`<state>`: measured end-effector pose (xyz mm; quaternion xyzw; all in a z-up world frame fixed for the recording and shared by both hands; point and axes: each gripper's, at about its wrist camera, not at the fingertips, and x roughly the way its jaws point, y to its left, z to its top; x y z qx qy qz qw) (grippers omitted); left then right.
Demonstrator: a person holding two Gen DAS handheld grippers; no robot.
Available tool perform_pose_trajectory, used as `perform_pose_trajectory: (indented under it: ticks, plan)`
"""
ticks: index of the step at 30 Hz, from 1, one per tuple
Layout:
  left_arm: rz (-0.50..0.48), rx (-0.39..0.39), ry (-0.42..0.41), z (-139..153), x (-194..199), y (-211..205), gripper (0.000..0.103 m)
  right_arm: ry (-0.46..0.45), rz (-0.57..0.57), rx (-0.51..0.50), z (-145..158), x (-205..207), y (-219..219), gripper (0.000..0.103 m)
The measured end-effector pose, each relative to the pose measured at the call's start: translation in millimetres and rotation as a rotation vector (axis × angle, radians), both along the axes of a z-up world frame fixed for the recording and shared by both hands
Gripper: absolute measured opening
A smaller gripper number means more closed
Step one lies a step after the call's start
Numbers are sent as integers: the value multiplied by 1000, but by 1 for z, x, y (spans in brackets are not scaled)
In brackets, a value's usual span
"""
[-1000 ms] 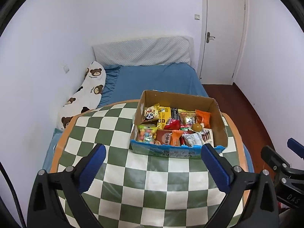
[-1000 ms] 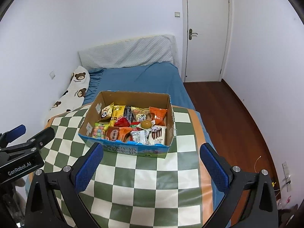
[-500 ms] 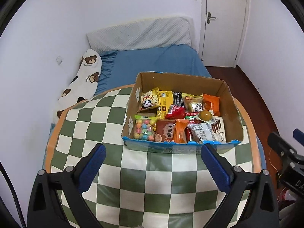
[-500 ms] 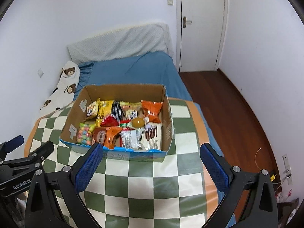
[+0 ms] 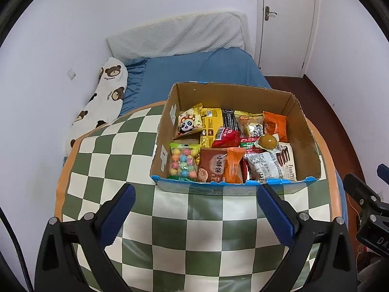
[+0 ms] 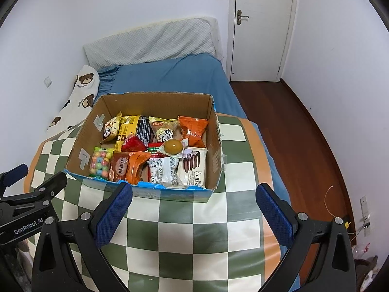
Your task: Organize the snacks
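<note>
A cardboard box (image 5: 301,131) (image 6: 214,143) with a blue front edge stands on a round table with a green-and-white checked cloth (image 5: 199,223) (image 6: 184,231). It holds several snack packets: a panda bag (image 5: 188,123), a bag of coloured candy balls (image 5: 183,161) (image 6: 101,161), an orange packet (image 5: 274,125) (image 6: 194,130), a white Franzzi packet (image 5: 285,161) (image 6: 194,169) and a round yellow-brown sweet (image 5: 267,142) (image 6: 173,146). My left gripper (image 5: 194,215) hangs open above the cloth just in front of the box. My right gripper (image 6: 193,213) is open too, near the box's front right corner.
A bed with a blue sheet (image 5: 201,69) and a bear-print pillow (image 5: 104,97) lies behind the table. A white door (image 6: 260,26) and a wooden floor (image 6: 296,141) are at the right. The other gripper shows at each view's edge (image 5: 369,209) (image 6: 26,204).
Both grippers have moved forward and nearer to the box, which now looks larger and lower in both views. Both stay open and empty.
</note>
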<state>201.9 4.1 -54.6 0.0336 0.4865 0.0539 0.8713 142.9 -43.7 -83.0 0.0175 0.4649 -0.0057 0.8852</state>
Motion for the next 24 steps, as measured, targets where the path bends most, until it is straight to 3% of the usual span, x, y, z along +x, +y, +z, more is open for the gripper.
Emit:
perform_pose_trajectory:
  ticks: [24]
  plan:
    - [-4, -25, -9, 2, -6, 0, 102, -6, 11, 0, 1, 4, 5, 103]
